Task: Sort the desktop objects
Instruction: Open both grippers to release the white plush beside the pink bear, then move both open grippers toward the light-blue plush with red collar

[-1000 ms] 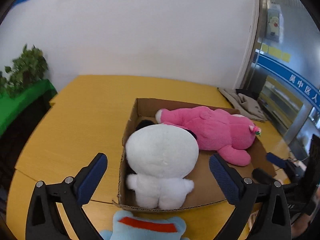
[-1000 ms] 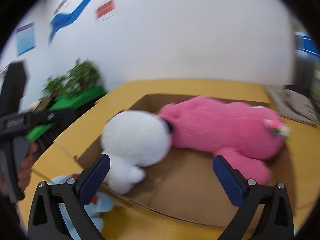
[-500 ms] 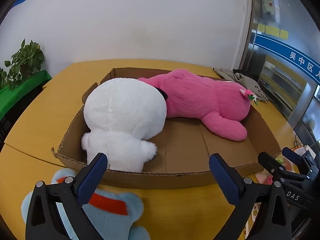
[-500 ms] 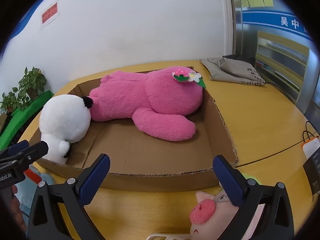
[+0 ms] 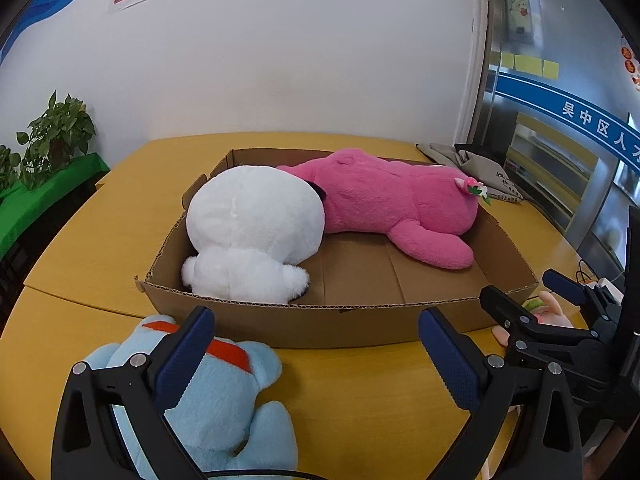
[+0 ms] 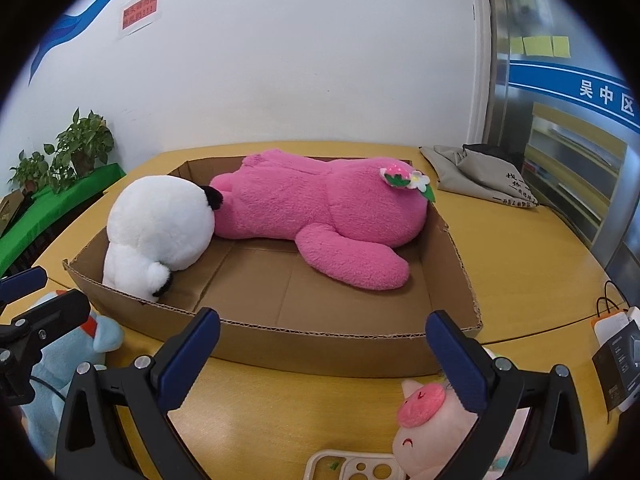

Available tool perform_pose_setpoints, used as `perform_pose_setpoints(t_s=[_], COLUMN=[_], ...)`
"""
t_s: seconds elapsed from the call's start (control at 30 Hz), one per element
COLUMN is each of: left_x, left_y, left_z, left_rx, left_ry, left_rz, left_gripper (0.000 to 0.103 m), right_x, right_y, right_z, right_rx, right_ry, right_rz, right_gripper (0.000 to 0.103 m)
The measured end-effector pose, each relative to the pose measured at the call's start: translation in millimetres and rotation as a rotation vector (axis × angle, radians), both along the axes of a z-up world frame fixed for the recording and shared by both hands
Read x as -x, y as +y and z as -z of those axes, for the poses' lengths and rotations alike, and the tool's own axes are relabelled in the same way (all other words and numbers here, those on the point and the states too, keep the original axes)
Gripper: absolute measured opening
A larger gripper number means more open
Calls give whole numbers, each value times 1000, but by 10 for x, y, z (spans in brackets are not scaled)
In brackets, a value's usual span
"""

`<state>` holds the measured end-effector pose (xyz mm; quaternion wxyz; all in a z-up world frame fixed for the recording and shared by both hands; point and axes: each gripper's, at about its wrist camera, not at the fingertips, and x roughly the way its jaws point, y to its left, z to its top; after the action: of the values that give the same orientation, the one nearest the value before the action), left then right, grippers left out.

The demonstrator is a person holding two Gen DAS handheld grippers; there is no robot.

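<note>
1. The left gripper (image 5: 316, 354) is wide open and holds nothing. It hangs just above the blue plush (image 5: 216, 400), which lies on the table (image 5: 360, 392) at the box's near left corner, partly under the left finger.
2. The right gripper (image 6: 320, 354) is equally wide open and empty. The pig plush (image 6: 436, 420) sits just under its right finger, with a phone case (image 6: 352, 466) beside it at the frame's bottom edge.
3. Judging by this, the step in hand is the reach for the next toys: blue plush for the left, pig for the right. Each gripper needs to drop and centre over its toy before closing; both toys now sit off to one side of the jaws.
4. The box (image 6: 320, 344) lies just beyond, holding the white plush (image 6: 160, 224) at its left end and the pink plush (image 6: 320, 212) along the back, touching.
5. Hard to tell:
   - the blue plush's lower body is cut off;
   - the phone case is only partly in view;
   - the white plush's face is turned away.
</note>
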<state>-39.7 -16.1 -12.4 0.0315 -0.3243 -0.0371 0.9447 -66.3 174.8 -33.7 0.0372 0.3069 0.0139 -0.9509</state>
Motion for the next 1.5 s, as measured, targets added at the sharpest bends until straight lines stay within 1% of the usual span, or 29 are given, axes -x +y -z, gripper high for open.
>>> perform_pose_setpoints(t_s=[0.13,0.43,0.8,0.97,1.1,1.23,1.37,1.47,1.5], left_x=[-99,-325,-492,-564,-614,-697,-794,-821,-812], left_y=[3,124,159,115,-21,-228,-572,-877,-975], left_z=[-59,-108,-102,-121,-139,-167,-136,-70,-37], left_rx=[-3,27,22,23,8,-6,0,-4,-17], left_ry=[9,13,-2,6,-6,-21,-49,-78,-92], left_rz=[7,34,52,59,68,115,106,91,95], left_gripper=[103,103,103,103,103,103,103,103,103], right_x=[-55,-276,-558,-628,-653,-696,-725,-741,-747], right_y=[-17,32,125,138,119,63,-111,-363,-469], right_z=[-42,-104,-176,-174,-162,-87,72,161,187], right_rx=[10,39,27,25,25,50,111,171,184], right_ry=[1,1,0,-2,-8,-38,-100,-148,-164], right_rz=[-5,10,25,22,19,-5,-75,-166,-200], right_gripper=[103,103,103,103,103,103,103,103,103])
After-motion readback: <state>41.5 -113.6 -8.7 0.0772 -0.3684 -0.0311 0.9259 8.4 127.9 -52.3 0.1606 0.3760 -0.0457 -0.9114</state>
